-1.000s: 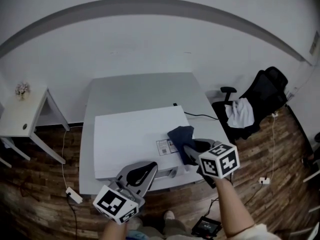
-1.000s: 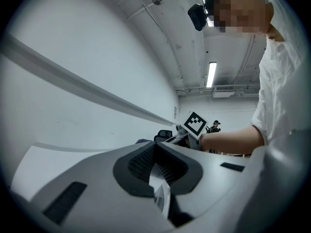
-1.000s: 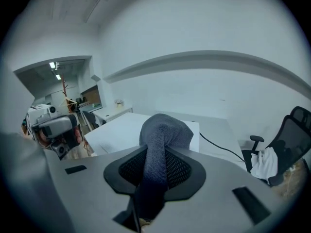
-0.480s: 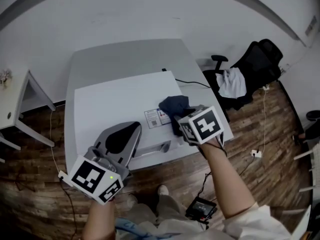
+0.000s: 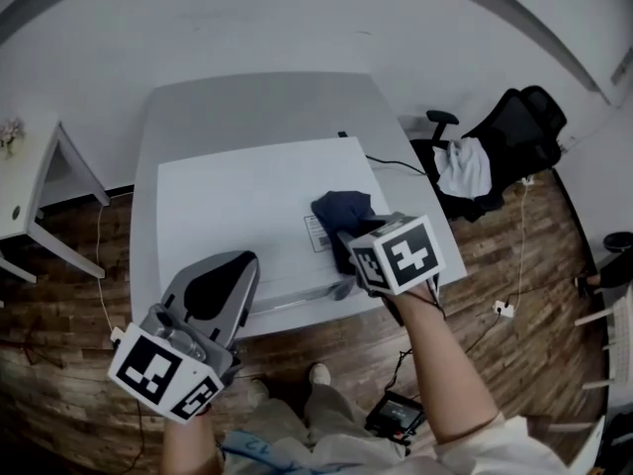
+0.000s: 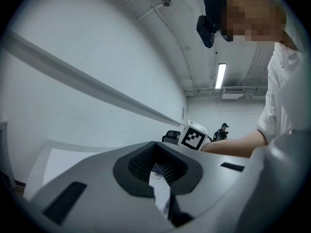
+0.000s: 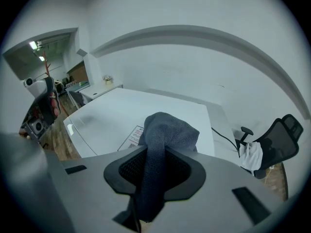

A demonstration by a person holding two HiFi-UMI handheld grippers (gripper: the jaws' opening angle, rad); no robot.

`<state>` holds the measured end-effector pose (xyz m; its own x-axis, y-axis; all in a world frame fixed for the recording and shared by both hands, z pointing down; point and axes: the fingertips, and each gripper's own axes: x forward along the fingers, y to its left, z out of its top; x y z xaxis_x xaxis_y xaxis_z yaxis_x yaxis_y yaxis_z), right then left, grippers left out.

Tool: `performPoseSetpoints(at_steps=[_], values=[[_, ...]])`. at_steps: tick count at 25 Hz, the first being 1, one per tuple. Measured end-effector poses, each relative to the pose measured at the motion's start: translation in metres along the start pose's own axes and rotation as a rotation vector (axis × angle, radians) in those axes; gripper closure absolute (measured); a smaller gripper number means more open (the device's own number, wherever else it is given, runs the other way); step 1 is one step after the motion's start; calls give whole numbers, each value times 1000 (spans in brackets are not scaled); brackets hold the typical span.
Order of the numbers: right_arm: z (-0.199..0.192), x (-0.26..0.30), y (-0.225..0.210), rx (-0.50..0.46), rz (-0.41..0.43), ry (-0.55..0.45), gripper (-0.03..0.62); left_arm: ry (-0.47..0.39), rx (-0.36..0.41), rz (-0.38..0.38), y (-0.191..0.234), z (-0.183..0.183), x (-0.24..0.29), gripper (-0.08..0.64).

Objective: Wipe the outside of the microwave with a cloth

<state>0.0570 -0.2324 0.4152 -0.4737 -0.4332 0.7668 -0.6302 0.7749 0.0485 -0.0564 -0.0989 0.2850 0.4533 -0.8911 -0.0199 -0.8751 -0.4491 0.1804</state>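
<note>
Two grippers low in the frame. Right gripper (image 5: 344, 248), right of the middle, clamped on a dark blue cloth (image 5: 341, 211). Cloth resting on top of the white microwave (image 5: 237, 206), near its right front corner, beside a sticker (image 5: 316, 234). Left gripper (image 5: 229, 265), lower left, pinched together on nothing, over the microwave's front edge. Grey bench (image 5: 257, 107) underneath. Black chair (image 5: 509, 137) far right.

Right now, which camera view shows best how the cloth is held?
The right gripper view: the dark cloth fills the centre, pinched in the right claw. The head view shows its bunched end over the microwave, the grip hidden by the marker cube. The left gripper view barely shows it.
</note>
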Motion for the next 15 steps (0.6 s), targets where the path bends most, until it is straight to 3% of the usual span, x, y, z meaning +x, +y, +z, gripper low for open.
performPoseSetpoints(at_steps=[15], values=[[39,32,94,-30,116,5,494,-48,-42,115,53,1,-57,558]])
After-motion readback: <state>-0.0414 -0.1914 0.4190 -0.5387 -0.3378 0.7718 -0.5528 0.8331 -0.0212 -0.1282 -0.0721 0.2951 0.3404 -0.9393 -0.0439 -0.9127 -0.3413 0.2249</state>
